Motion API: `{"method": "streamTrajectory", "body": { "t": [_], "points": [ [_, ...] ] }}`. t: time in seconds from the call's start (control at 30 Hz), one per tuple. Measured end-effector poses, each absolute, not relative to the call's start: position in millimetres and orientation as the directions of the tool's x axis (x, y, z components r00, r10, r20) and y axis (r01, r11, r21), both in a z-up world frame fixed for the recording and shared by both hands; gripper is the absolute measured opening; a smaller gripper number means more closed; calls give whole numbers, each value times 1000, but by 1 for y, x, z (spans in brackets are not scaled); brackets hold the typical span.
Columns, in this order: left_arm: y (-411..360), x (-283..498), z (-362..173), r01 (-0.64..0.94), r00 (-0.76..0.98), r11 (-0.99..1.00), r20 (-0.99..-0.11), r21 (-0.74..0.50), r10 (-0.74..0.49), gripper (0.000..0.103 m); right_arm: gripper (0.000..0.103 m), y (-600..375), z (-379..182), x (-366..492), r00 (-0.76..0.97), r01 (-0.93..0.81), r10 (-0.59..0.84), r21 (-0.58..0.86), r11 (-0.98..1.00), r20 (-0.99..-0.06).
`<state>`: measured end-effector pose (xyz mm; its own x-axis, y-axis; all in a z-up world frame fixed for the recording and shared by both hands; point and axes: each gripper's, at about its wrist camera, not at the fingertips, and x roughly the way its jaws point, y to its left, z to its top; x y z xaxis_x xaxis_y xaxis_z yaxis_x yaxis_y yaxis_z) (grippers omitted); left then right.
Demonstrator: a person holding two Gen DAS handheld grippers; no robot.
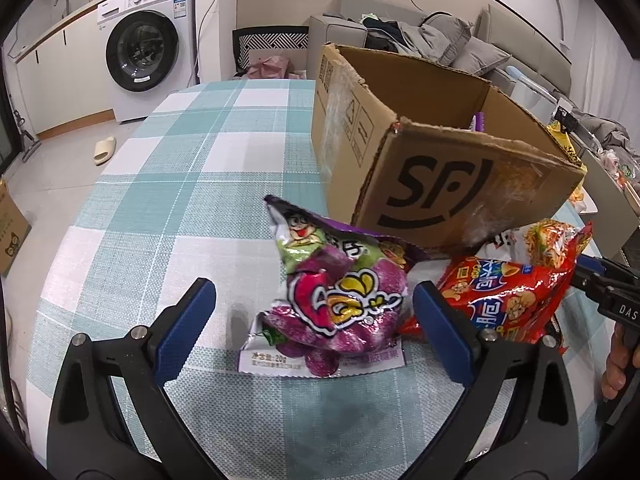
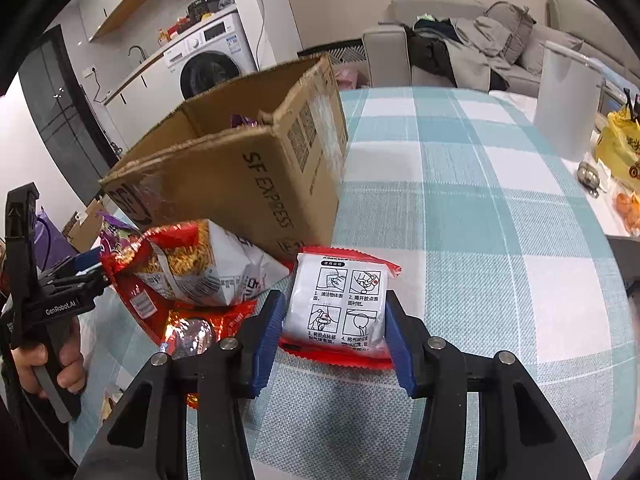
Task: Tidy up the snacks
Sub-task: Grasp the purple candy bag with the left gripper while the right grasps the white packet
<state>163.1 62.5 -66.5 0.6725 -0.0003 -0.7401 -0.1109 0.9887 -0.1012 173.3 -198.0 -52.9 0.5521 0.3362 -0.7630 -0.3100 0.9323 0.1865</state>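
Note:
A purple snack bag (image 1: 340, 300) lies on the checked tablecloth (image 1: 180, 184) between the fingers of my left gripper (image 1: 314, 286), which stands open with its pads clear of the bag. To its right lie a red snack bag (image 1: 508, 296) and a noodle-print bag (image 2: 192, 268), in front of an open SF cardboard box (image 1: 440, 184) with something purple inside. My right gripper (image 2: 334, 298) is shut on a white packet with red edges (image 2: 336, 304), its blue pads pressing both sides. The packet sits by the box's corner (image 2: 312, 200).
A white jug (image 2: 564, 100) stands at the table's far right, with a yellow bag (image 2: 620, 144) and small items beside it. Beyond the table are a washing machine (image 1: 140, 48) and a sofa (image 1: 440, 28) piled with clothes. A hand (image 2: 52, 364) holds the left gripper.

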Motion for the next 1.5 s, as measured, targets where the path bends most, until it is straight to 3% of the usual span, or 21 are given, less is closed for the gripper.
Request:
{"method": "streamTrajectory", "body": {
  "t": [0.23, 0.3, 0.37, 0.47, 0.8, 0.93, 1.13, 1.2, 1.23, 1.27, 1.5],
  "points": [
    [62, 165, -69, -117, 657, 988, -753, -99, 2, 97, 49, -203, -43, 171, 577, -304, 353, 207, 930, -737],
    [62, 167, -71, -114, 645, 988, -764, -102, -4, 87, 49, -203, -41, 171, 578, -307, 356, 208, 929, -734],
    [62, 169, -75, -97, 627, 988, -778, -119, -32, 66, 49, -203, -40, 169, 582, -308, 355, 206, 929, -731],
    [62, 166, -73, -81, 641, 988, -766, -133, -50, 56, 49, -202, -41, 169, 581, -310, 354, 202, 929, -733],
    [56, 157, -59, -38, 686, 987, -723, -154, -86, 47, 49, -206, -35, 169, 598, -302, 355, 208, 930, -718],
    [55, 152, -49, -32, 701, 988, -707, -153, -86, 28, 49, -208, -32, 167, 609, -296, 355, 212, 931, -709],
    [57, 153, -50, -38, 688, 988, -721, -150, -83, 30, 49, -207, -29, 165, 610, -300, 356, 210, 931, -708],
    [55, 154, -52, -42, 685, 991, -725, -128, -64, 41, 49, -206, -28, 164, 608, -304, 359, 210, 929, -708],
    [55, 155, -54, -49, 677, 992, -734, -116, -52, 55, 49, -206, -28, 163, 608, -304, 358, 209, 929, -708],
    [55, 155, -57, -54, 674, 992, -737, -114, -48, 62, 49, -206, -28, 163, 607, -305, 359, 209, 929, -709],
    [55, 159, -68, -35, 653, 986, -751, -163, -101, 66, 49, -206, -29, 164, 600, -305, 362, 214, 928, -714]
  ]
}}
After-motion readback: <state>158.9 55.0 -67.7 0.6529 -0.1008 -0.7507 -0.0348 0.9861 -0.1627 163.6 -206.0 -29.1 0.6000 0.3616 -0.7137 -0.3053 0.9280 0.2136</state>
